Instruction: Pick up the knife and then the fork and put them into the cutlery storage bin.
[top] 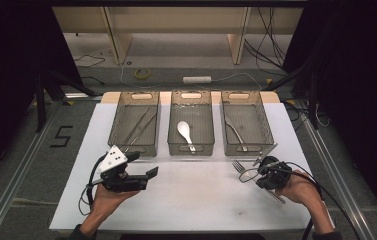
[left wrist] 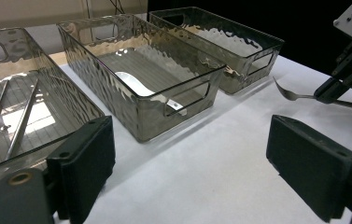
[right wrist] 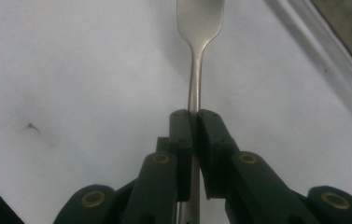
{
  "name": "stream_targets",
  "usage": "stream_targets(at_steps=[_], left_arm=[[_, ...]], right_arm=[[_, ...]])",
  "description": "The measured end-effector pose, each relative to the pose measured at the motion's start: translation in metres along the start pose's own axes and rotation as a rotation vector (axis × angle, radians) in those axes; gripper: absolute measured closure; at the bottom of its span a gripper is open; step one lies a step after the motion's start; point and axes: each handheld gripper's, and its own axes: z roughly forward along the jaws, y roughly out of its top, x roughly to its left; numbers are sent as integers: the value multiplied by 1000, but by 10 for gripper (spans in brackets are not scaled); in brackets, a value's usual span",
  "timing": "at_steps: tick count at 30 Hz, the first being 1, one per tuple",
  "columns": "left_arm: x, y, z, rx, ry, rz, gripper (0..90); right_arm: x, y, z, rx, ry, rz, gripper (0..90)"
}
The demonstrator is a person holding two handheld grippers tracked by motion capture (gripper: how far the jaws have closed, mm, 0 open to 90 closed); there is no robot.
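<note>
Fork (right wrist: 197, 70) clamped by its handle in the right gripper (right wrist: 193, 114), above the white table (top: 196, 200) in front of the right-hand bin (top: 244, 129).

The middle bin (top: 191, 127) holds a white spoon (top: 185, 132); the left gripper (left wrist: 190, 158) hovers with jaws spread wide, holding nothing, near the left bin (top: 135, 125).

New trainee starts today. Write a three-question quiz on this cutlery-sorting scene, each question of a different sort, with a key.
1. True or false: the right gripper is shut on the fork.
2. Which bin holds the spoon? A) left bin B) middle bin C) right bin
3. Fill in: the left gripper has its jaws ____, with nothing between them.

Key:
1. True; the handle is pinched between its pads.
2. B, the middle bin. The left bin holds chopsticks, and the right bin already holds another fork.
3. open
</note>
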Motion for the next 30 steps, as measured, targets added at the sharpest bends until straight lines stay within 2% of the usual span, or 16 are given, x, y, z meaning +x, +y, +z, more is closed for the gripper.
stream_targets(at_steps=[4,13,23,30], left_arm=[[1,0,-1,-2,-1,-5,149],[0,0,0,-3,3,-3,149],[1,-1,0,-7,6,-3,149],[1,-1,0,-12,7,-5,149]], right_arm=[[-2,-1,-5,-37,4,16,851],[-11,-2,-21,-162,27,55,851],[-28,2,-42,-277,37,104,852],[-43,12,-48,-337,45,144,852]])
